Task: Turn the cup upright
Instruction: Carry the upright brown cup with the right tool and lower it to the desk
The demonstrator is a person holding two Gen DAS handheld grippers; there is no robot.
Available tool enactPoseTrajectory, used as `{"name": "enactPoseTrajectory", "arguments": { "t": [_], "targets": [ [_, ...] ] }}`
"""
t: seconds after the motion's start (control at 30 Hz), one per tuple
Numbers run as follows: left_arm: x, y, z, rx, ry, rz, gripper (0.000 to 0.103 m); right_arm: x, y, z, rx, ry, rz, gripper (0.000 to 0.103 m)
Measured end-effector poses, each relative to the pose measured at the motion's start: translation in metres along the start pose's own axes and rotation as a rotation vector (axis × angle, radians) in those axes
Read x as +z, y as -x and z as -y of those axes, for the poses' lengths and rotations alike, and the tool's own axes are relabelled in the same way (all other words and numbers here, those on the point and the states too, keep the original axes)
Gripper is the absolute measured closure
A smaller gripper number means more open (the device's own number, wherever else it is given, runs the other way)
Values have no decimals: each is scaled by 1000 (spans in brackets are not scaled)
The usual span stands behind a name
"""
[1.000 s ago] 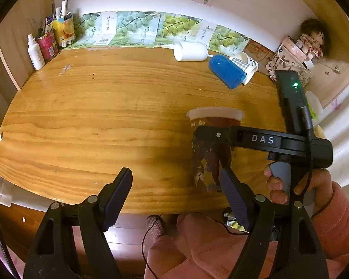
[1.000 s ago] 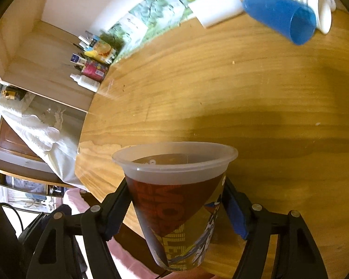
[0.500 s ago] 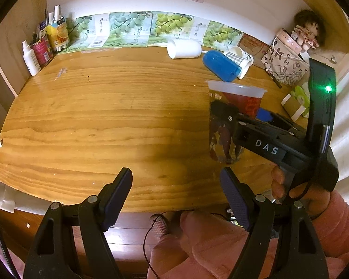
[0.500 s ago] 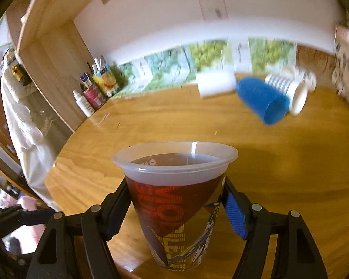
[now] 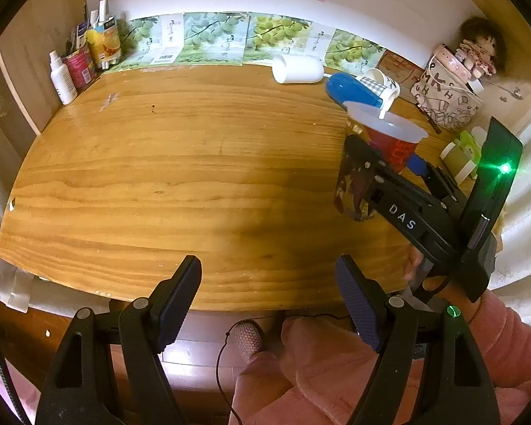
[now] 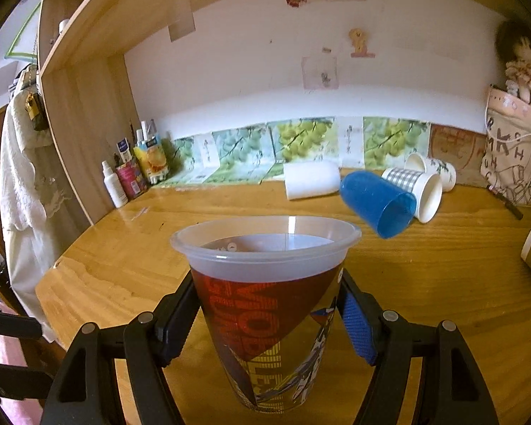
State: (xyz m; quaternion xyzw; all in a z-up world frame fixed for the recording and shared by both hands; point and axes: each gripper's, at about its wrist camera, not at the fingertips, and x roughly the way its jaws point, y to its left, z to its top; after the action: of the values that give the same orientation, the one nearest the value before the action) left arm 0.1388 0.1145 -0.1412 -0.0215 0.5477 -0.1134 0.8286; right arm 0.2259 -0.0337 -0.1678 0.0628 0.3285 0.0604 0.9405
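A: Well, the translucent plastic cup with red printed sides (image 6: 265,304) stands mouth-up, clamped between the right gripper (image 6: 265,322) jaws.

B: Only the left view shows its base near the wooden bench (image 5: 159,177); the left gripper (image 5: 269,301) gapes empty.

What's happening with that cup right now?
Right gripper shut on printed translucent plastic cup, mouth up. Left gripper open, empty. Nothing in the way.
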Motion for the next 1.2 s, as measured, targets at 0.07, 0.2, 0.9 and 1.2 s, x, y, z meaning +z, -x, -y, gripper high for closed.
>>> {"name": "enactPoseTrajectory", "arguments": {
  "t": [0.07, 0.2, 0.9, 1.2],
  "targets": [
    [-1, 0, -1, 2, 3, -3, 22, -1, 0, 1, -3, 0, 31, 29],
    [-2, 0, -1, 4, 4, -6, 22, -5, -4, 1, -11, 16, 48, 29],
    [-8, -5, 2, -48, -18, -28, 22, -25, 8, -8, -22, 44, 18, 28],
    [-15, -5, 10, -87, -48, -39, 22, -41, 30, -11, -37, 36, -6, 28]
  ]
}}
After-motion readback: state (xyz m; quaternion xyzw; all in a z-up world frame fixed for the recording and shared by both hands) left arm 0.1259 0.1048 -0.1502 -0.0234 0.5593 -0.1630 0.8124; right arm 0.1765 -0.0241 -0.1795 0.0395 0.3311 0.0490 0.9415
